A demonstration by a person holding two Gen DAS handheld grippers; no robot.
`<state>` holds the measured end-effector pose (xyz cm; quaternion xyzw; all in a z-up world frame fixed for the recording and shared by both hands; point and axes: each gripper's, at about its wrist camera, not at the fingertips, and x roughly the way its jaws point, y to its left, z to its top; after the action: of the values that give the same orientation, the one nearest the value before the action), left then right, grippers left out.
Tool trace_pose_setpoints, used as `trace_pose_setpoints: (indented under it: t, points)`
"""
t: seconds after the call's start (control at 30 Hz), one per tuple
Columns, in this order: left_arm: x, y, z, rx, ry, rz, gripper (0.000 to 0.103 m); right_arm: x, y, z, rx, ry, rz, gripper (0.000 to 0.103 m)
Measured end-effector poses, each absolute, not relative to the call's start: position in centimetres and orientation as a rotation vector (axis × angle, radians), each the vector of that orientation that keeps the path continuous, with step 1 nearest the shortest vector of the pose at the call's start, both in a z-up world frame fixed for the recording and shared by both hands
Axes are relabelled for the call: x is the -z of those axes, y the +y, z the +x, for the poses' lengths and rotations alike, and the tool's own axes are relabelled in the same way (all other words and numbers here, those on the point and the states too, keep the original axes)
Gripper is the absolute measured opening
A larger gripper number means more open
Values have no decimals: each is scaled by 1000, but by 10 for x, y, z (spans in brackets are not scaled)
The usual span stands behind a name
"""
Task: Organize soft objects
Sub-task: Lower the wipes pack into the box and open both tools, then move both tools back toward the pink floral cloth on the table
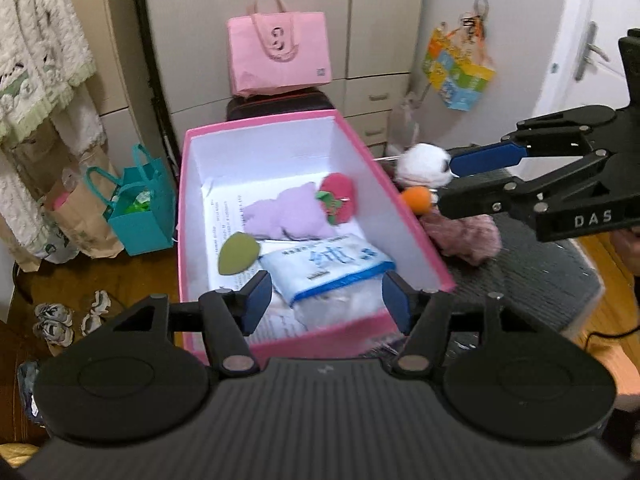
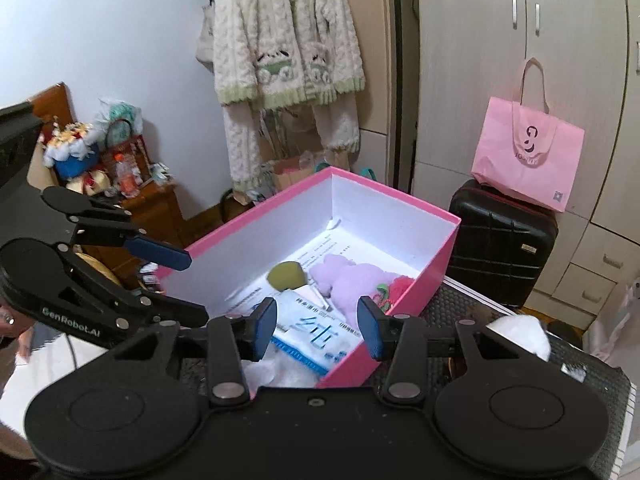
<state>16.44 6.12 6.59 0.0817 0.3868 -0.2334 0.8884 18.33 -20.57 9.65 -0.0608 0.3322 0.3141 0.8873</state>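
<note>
A pink box (image 1: 256, 123) with white inside holds a lavender plush (image 1: 280, 216), a red plush (image 1: 338, 198), an olive pad (image 1: 236, 254) and a blue-and-white tissue pack (image 1: 328, 268). My left gripper (image 1: 326, 300) hovers open over the box's near end, above the pack, with nothing held. To the right of the box, a white plush (image 1: 420, 162), an orange ball (image 1: 416, 198) and a mauve fuzzy piece (image 1: 468, 236) lie on a dark mat (image 1: 540, 280). My right gripper (image 2: 316, 328) is open and empty over the box's near corner.
A pink tote (image 2: 528, 152) rests on a black suitcase (image 2: 500, 248) behind the box. A teal bag (image 1: 140, 208) and paper bags stand on the floor at left, with socks (image 1: 56, 320) nearby. A fluffy robe (image 2: 280, 40) hangs beside the wardrobe.
</note>
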Motion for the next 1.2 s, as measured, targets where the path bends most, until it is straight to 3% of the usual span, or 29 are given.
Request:
trace_pose_setpoints:
  t: [0.3,0.63,1.03,1.2]
  points:
    - [-109,38,118,678,850,188,66,-126,-250,129,-690,693,-127,54]
    - [-111,-17,70,790,791,342,68,-117,-303,70,-600,662,-131,59]
    - [-107,-63,58,806,630,406,72,-93,-351,56,-514,644,-39,72]
    - [-94,-75,73,831,665,349,72,-81,-366,69,-511,625,-7,84]
